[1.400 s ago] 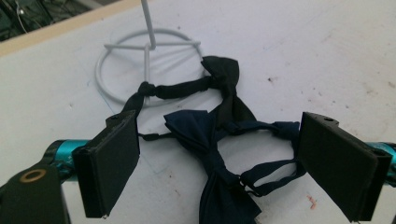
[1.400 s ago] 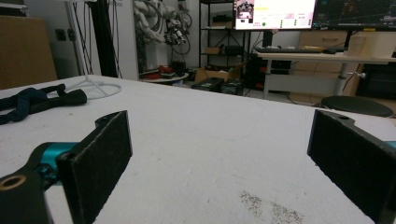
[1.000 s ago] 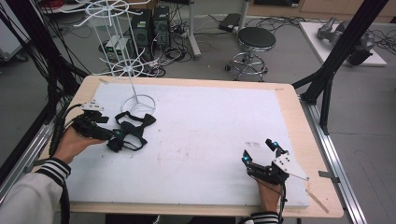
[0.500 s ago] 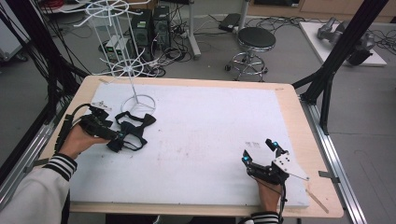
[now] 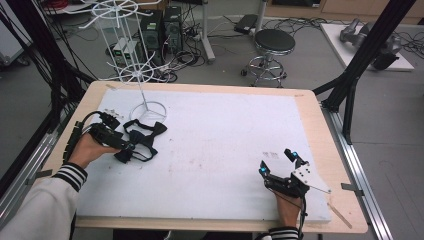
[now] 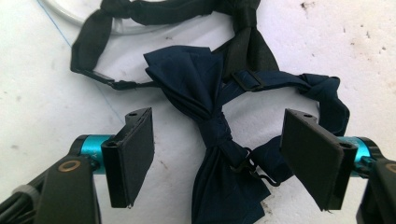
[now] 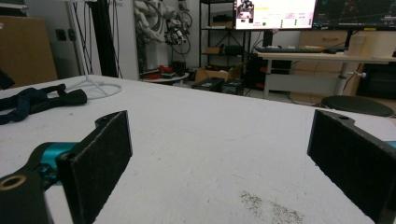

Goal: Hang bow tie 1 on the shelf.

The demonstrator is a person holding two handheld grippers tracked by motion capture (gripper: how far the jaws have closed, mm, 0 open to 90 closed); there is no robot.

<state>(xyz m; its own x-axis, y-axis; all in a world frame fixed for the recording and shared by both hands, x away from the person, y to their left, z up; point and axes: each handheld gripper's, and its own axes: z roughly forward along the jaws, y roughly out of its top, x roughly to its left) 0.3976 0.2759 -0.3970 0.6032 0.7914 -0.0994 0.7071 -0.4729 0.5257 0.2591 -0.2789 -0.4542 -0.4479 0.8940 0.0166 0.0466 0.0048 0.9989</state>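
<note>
A navy bow tie (image 6: 205, 93) lies on the white table top, its strap looping off to the right. A black bow tie (image 6: 154, 11) lies just beyond it, partly over the ring foot of a white wire stand (image 5: 148, 107). My left gripper (image 6: 217, 116) is open, low over the table, with one jaw on either side of the navy tie's knot and neither pad touching it. In the high view the left gripper (image 5: 125, 146) sits at the table's left beside both ties (image 5: 145, 135). My right gripper (image 5: 277, 161) rests open and empty at the front right.
The white mat (image 5: 225, 140) covers a wooden table (image 5: 320, 130). The wire stand's tiers (image 5: 117, 10) rise over the back left corner. On the floor behind stand a stool (image 5: 274, 42) and computer boxes (image 5: 162, 30). Black frame posts (image 5: 367, 50) flank the table.
My left hand has edged a little forward and right toward the bow ties. The right gripper has not moved.
</note>
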